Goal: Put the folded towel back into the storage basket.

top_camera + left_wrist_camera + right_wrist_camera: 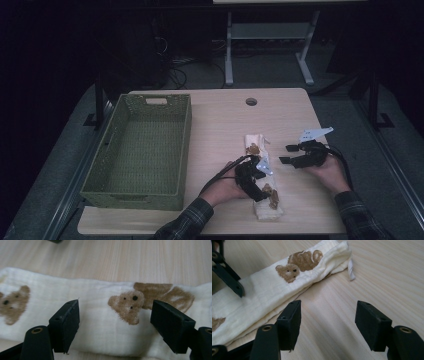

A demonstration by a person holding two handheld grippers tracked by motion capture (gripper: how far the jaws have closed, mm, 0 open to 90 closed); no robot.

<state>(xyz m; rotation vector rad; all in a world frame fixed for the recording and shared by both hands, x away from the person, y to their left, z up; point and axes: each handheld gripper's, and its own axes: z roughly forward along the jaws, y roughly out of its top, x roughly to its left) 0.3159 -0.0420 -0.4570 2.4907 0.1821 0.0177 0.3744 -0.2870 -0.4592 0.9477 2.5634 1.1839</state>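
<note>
- Two hand-held grippers are positioned over a light wooden table (220, 120).
- One folded cream cloth strip printed with brown bears (260, 175) is laid flat on the table, right of a green woven basket (142, 150).
- The left gripper (115, 322) is held above the cloth, jaws apart, nothing gripped.
- The right gripper (328, 325) is held just beside the cloth, jaws apart, over bare wood.
</note>
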